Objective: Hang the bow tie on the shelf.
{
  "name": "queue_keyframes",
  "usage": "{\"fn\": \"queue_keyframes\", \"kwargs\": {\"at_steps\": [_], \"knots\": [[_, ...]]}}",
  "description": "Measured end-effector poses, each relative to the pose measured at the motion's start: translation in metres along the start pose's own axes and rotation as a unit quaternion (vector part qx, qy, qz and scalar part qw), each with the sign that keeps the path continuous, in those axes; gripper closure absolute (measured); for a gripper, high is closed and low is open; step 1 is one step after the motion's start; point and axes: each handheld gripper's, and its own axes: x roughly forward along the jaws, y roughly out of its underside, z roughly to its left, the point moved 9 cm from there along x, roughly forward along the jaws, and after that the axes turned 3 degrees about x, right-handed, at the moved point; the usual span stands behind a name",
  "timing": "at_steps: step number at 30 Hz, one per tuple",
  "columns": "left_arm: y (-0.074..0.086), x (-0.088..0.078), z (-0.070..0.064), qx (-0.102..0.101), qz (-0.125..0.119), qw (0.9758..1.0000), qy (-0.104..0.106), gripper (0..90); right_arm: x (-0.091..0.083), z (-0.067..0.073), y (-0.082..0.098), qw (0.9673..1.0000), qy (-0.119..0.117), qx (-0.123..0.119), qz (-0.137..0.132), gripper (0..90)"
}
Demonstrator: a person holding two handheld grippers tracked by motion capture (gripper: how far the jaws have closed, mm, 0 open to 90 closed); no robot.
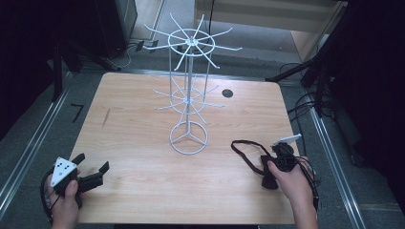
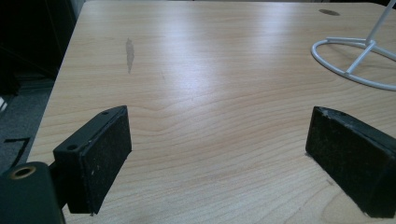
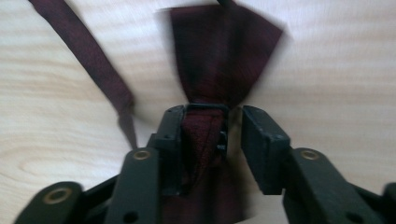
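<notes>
On the right side of the light wooden desk [image 1: 143,124], near its front edge, a dark maroon bow tie [image 1: 269,177] lies flat with its thin strap [image 1: 243,149] looping away to the left and toward the middle of the desk. The right claw [image 1: 279,160], held in the person's right hand [image 1: 293,183], points down at the bow tie from directly above it. In the right gripper view the bow tie [image 3: 219,56] spreads out beyond the jaw tips, and its narrow middle band sits between the two black jaws of the right claw [image 3: 205,130]; the left jaw lies against the fabric, while a small gap shows between the band and the right jaw, so the jaws are nearly together around the knot but not visibly pressed on it from both sides. The strap [image 3: 88,60] runs off diagonally to one side in that view.

At the front left corner of the desk the left claw [image 1: 93,167] rests in the person's left hand [image 1: 64,202], well apart from the bow tie. In the left gripper view its jaws stand wide apart with only bare wood between them.

A white wire display stand [image 1: 189,95] rises from the middle of the desk on a ring base, between the two claws and farther back; part of that ring base [image 2: 348,58] shows at the upper right of the left gripper view.
</notes>
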Motion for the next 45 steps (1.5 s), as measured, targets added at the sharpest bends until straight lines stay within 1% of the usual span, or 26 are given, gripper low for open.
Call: {"fn": "queue_keyframes", "kwargs": {"at_steps": [1, 5, 9, 15, 16, 17, 21, 22, 25, 26, 27, 28, 29, 30, 32, 33, 34, 35, 37, 38, 40, 41, 42, 43, 44, 45], "knots": [[0.000, 0.000, 0.000, 0.000, 0.000, 1.0000, 0.000, 7.5, 0.002, -0.001, 0.002, 1.0000, 0.001, -0.001, 0.009, 65.4], [0.000, 0.000, 0.000, -0.001, 0.000, 1.0000, 0.001, 7.5, 0.002, -0.002, 0.002, 0.9998, 0.015, -0.005, 0.011, 72.9], [0.000, 0.000, 0.000, -0.002, 0.000, 1.0000, 0.002, 7.5, 0.002, -0.001, 0.002, 0.9995, 0.024, -0.017, 0.009, 73.9], [0.000, -0.001, 0.000, -0.002, -0.001, 1.0000, 0.003, 7.5, 0.002, -0.001, 0.002, 0.9995, 0.022, -0.023, 0.005, 74.0], [0.000, -0.001, 0.000, -0.002, -0.001, 1.0000, 0.003, 7.5, 0.002, -0.002, 0.002, 0.9993, 0.022, -0.030, 0.003, 74.0], [0.000, -0.001, 0.000, -0.002, -0.001, 1.0000, 0.003, 7.5, 0.002, -0.002, 0.002, 0.9993, 0.022, -0.030, 0.003, 74.0], [0.000, 0.000, 0.000, -0.001, -0.001, 1.0000, 0.003, 7.5, -0.002, 0.002, -0.003, 0.9983, 0.024, -0.044, -0.028, 74.0], [0.000, -0.001, 0.000, -0.001, -0.001, 1.0000, 0.003, 7.5, -0.002, 0.002, -0.003, 0.9983, 0.024, -0.044, -0.028, 74.0], [0.000, -0.001, 0.000, -0.002, -0.002, 1.0000, 0.004, 7.5, -0.012, 0.010, -0.010, 0.9950, 0.023, -0.064, -0.073, 73.9], [0.000, -0.001, 0.000, -0.002, -0.002, 1.0000, 0.004, 7.5, -0.012, 0.010, -0.010, 0.9950, 0.023, -0.064, -0.073, 73.9], [0.000, -0.001, 0.000, -0.001, -0.001, 1.0000, 0.004, 7.5, -0.018, 0.014, -0.013, 0.9921, 0.024, -0.073, -0.098, 73.9], [0.000, -0.001, 0.000, -0.001, -0.001, 1.0000, 0.005, 7.5, -0.018, 0.014, -0.013, 0.9921, 0.024, -0.073, -0.098, 73.9], [0.000, -0.001, 0.000, -0.002, -0.002, 1.0000, 0.004, 7.5, -0.023, 0.019, -0.017, 0.9885, 0.018, -0.083, -0.125, 73.9], [0.000, -0.001, 0.000, -0.002, -0.001, 1.0000, 0.004, 7.5, -0.023, 0.019, -0.017, 0.9885, 0.018, -0.083, -0.125, 73.9], [0.000, -0.001, 0.000, -0.001, -0.002, 1.0000, 0.004, 7.5, -0.028, 0.024, -0.020, 0.9827, 0.015, -0.105, -0.152, 73.9], [0.000, -0.001, 0.000, -0.001, -0.001, 1.0000, 0.004, 7.5, -0.030, 0.027, -0.020, 0.9806, 0.011, -0.109, -0.162, 73.9], [0.000, -0.001, 0.000, -0.001, -0.002, 1.0000, 0.004, 7.5, -0.034, 0.031, -0.022, 0.9770, 0.005, -0.119, -0.177, 73.9], [0.000, -0.001, 0.000, -0.001, -0.002, 1.0000, 0.004, 7.5, -0.042, 0.037, -0.025, 0.9696, -0.004, -0.128, -0.209, 73.9], [0.000, -0.001, 0.000, -0.001, -0.002, 1.0000, 0.005, 7.5, -0.051, 0.042, -0.027, 0.9606, -0.009, -0.136, -0.242, 73.9], [0.000, -0.001, 0.000, -0.001, -0.001, 1.0000, 0.004, 7.5, -0.051, 0.042, -0.027, 0.9606, -0.009, -0.136, -0.242, 73.9], [0.000, -0.001, 0.000, -0.001, -0.001, 1.0000, 0.004, 7.5, -0.060, 0.048, -0.028, 0.9517, -0.020, -0.142, -0.271, 73.9], [0.000, -0.001, 0.000, -0.001, -0.002, 1.0000, 0.004, 7.5, -0.067, 0.050, -0.030, 0.9429, -0.022, -0.147, -0.298, 73.9], [0.000, -0.001, 0.000, -0.001, -0.002, 1.0000, 0.004, 7.5, -0.067, 0.050, -0.030, 0.9429, -0.022, -0.147, -0.298, 73.9], [0.000, -0.001, 0.000, -0.001, -0.002, 1.0000, 0.004, 7.5, -0.072, 0.053, -0.030, 0.9350, -0.022, -0.151, -0.320, 73.9], [0.000, -0.001, 0.000, -0.001, -0.001, 1.0000, 0.005, 7.5, -0.075, 0.055, -0.031, 0.9311, -0.022, -0.152, -0.331, 74.0], [0.000, -0.001, 0.000, -0.001, -0.001, 1.0000, 0.005, 7.5, -0.078, 0.056, -0.031, 0.9261, -0.025, -0.153, -0.344, 73.9]]}}
